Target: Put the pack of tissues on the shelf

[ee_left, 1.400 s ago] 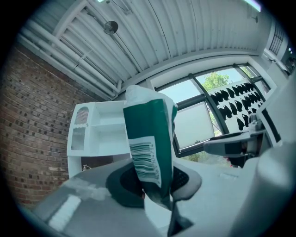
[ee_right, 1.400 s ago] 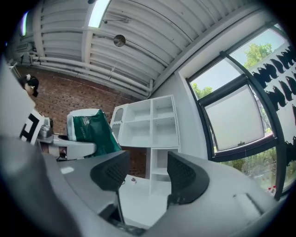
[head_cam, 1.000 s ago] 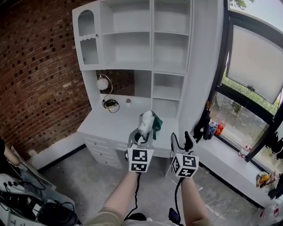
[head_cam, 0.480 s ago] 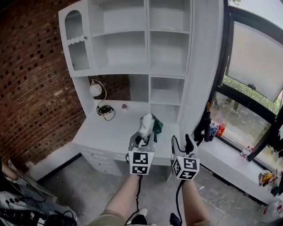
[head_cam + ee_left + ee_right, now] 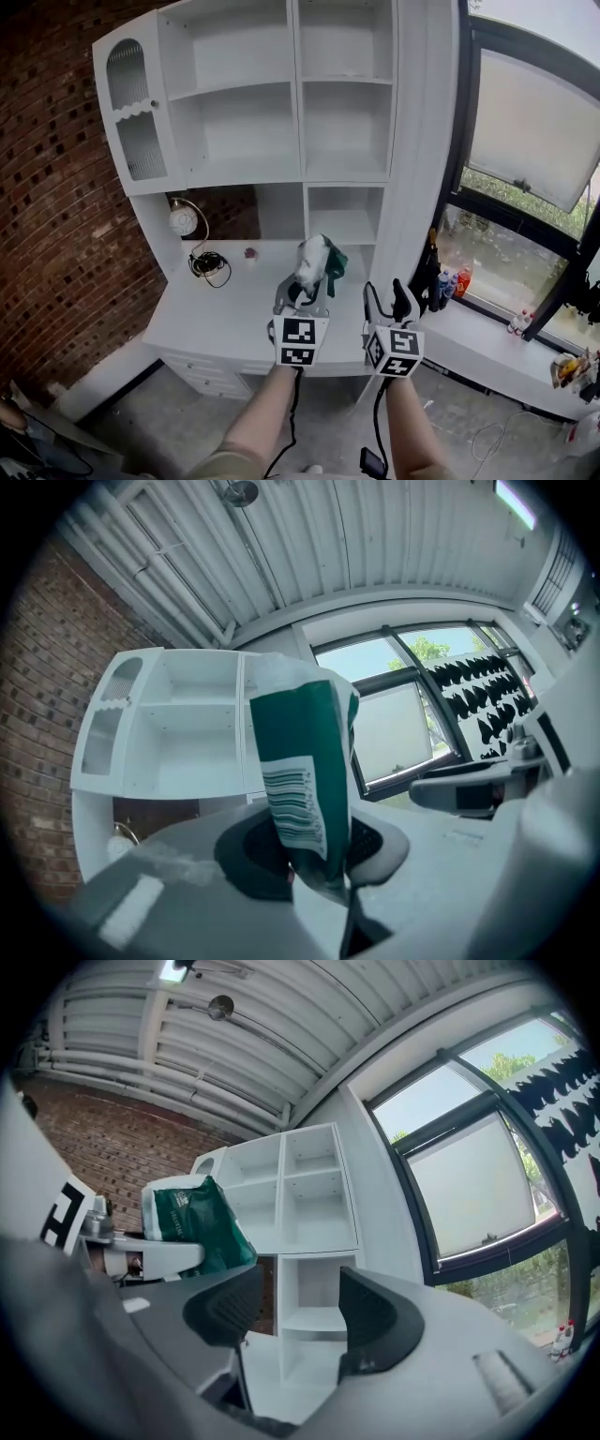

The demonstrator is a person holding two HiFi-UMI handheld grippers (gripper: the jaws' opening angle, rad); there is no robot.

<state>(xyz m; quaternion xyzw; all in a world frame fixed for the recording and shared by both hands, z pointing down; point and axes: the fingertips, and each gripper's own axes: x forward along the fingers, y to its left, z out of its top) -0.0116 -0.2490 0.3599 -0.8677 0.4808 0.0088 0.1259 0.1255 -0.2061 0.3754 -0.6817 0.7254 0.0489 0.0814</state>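
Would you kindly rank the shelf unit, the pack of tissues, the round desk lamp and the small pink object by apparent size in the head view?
1. shelf unit
2. pack of tissues, though it is nearer the camera, so its lead is unsure
3. round desk lamp
4. small pink object

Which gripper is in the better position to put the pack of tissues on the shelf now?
Left. The left gripper is closed on the pack of tissues and faces the shelf. The right gripper is open and empty, so it would first have to take the pack.
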